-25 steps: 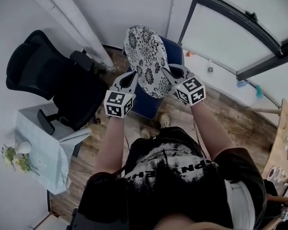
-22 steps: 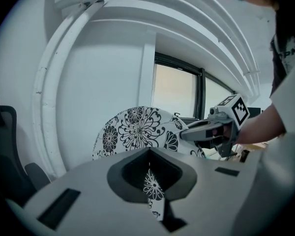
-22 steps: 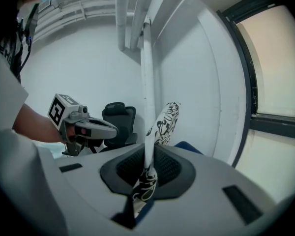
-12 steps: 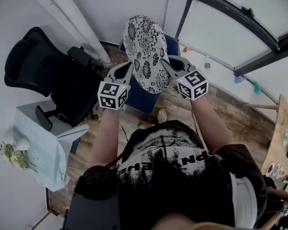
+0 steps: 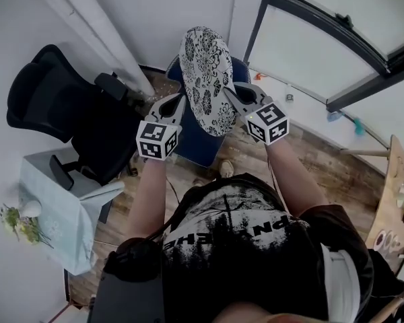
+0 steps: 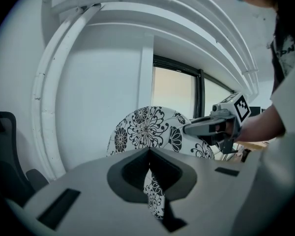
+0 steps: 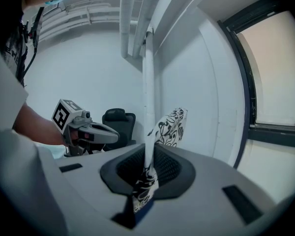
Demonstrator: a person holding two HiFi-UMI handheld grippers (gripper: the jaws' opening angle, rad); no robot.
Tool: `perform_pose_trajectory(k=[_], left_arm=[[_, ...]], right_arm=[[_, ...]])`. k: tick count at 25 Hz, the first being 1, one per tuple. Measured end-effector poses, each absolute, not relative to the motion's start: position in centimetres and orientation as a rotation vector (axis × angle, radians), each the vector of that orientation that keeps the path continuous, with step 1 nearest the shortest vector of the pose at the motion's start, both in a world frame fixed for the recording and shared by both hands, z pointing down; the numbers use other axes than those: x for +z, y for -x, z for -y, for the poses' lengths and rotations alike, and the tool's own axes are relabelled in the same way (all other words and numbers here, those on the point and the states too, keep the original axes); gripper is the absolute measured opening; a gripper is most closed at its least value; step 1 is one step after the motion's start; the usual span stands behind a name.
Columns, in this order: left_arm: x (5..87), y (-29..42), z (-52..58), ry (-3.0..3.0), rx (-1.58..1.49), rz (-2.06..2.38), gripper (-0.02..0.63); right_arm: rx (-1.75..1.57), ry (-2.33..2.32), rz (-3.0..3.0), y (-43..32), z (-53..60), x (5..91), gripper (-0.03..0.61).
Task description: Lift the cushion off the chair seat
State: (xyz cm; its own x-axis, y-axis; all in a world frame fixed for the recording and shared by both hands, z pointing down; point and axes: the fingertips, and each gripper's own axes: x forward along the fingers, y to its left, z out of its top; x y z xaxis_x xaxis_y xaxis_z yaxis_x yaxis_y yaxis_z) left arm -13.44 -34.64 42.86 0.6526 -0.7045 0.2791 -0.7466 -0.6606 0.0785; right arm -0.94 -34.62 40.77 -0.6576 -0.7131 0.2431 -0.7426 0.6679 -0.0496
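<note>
Left gripper (image 5: 177, 103): arm outstretched, pinching cushion (image 5: 205, 69) edge.
Right gripper (image 5: 230, 94): arm outstretched, clamping opposite edge.
Cushion: upright above chair (image 5: 190, 147).

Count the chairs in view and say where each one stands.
2. A black office chair stands at the left by the wall; a blue chair stands straight ahead, partly hidden behind the patterned cushion. More may be hidden behind the person's body.

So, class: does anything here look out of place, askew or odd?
Only the patterned cushion: it stands tilted on edge in the air above the blue chair, pinched at opposite edges by the left gripper and right gripper. That is the lift, not a fault. Nothing looks spilled or damaged.
</note>
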Motion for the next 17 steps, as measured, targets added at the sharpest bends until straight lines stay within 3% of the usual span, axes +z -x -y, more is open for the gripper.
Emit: perform_pose_trajectory(k=[17], left_arm=[[42.5, 12.3, 34.7, -2.69, 0.329, 1.189, 0.014]], right_arm=[[0.186, -1.155, 2.68, 1.3, 34.4, 40.5, 0.049]])
